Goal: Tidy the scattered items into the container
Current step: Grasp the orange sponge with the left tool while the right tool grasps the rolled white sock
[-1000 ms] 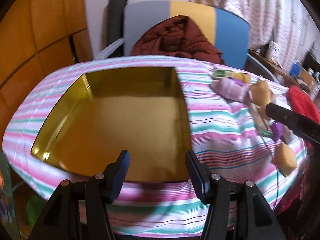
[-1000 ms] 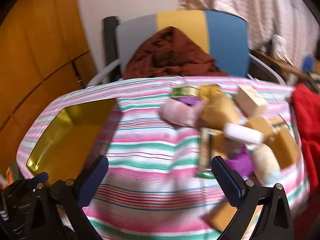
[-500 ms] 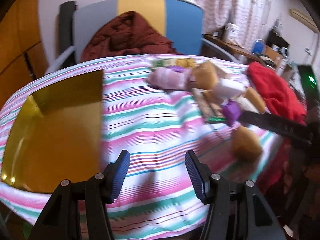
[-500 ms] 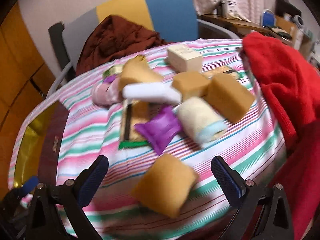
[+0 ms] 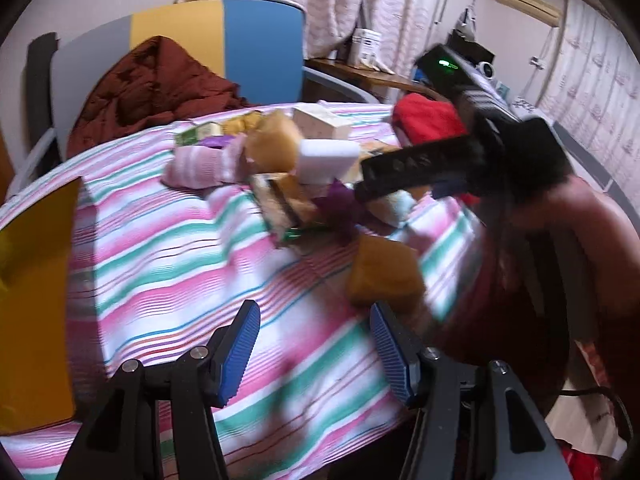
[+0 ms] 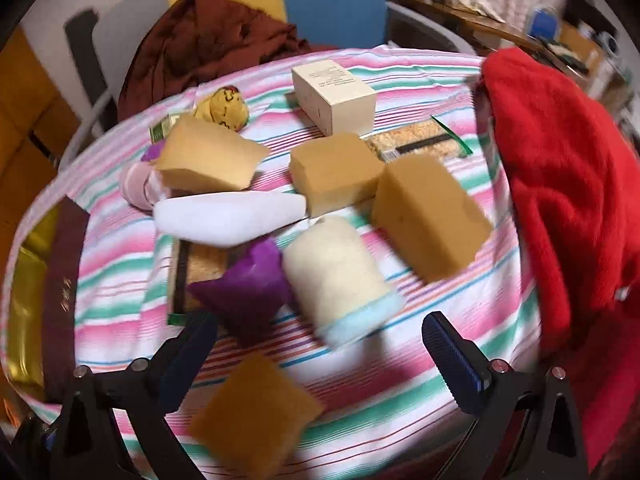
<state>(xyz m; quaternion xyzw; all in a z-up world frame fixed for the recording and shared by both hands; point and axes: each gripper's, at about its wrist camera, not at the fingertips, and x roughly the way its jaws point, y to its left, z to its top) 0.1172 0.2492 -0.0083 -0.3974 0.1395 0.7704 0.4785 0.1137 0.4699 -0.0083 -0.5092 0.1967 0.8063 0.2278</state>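
Note:
The gold tray (image 5: 32,280) shows only at the left edge of both views, its dark wall (image 6: 64,280) facing the pile. Scattered on the striped cloth lie tan sponges (image 6: 424,216), a white sponge (image 6: 228,220), a purple packet (image 6: 248,288), a cream towel roll (image 6: 336,276), a beige box (image 6: 332,96) and a pink roll (image 5: 196,166). My right gripper (image 6: 320,340) stands open over the near end of the pile, with one tan sponge (image 6: 256,412) below its arms, untouched. My left gripper (image 5: 314,328) is open above bare cloth, a tan sponge (image 5: 384,272) just beyond its right finger.
A red cloth (image 6: 560,200) is heaped at the table's right edge. A chair with a dark red jacket (image 5: 152,88) stands behind the table. The right tool's black body (image 5: 480,140) and the hand holding it cross the left wrist view over the pile.
Both views have swung right, away from the gold tray and onto the pile. The tray has slid to the left edge. The right gripper has come closer to the items.

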